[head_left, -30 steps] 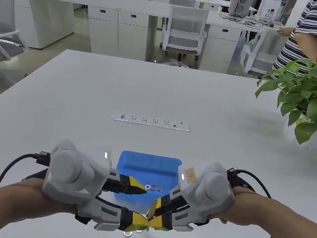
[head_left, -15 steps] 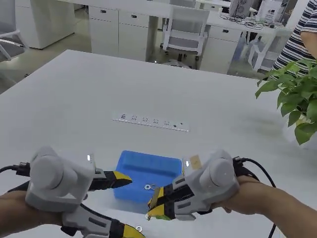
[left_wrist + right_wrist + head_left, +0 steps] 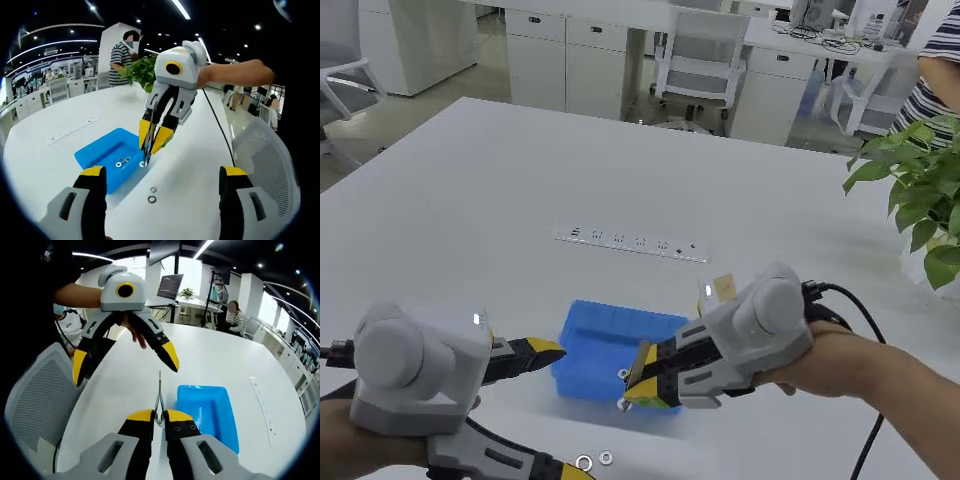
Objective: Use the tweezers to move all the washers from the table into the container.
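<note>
"How should this drop be done?"

"I'd carry the tweezer tips past the container's near wall and low over its floor. Then ease the squeeze gently so nothing bounces out."

"And the tongs?"

"The right tongs [image 3: 160, 417] are pressed together on the tweezers [image 3: 159, 390], whose tips hang at the near wall of the blue container [image 3: 585, 352]. There seems to be a washer [image 3: 143, 163] at the tips, too small to swear to. The left tongs [image 3: 125, 370] are spread wide and empty beside the container's left wall. A pair of washers [image 3: 120, 163] lies inside it, and the loose washers [image 3: 583, 463] sit on the bench [image 3: 520, 200] just in front."
</note>
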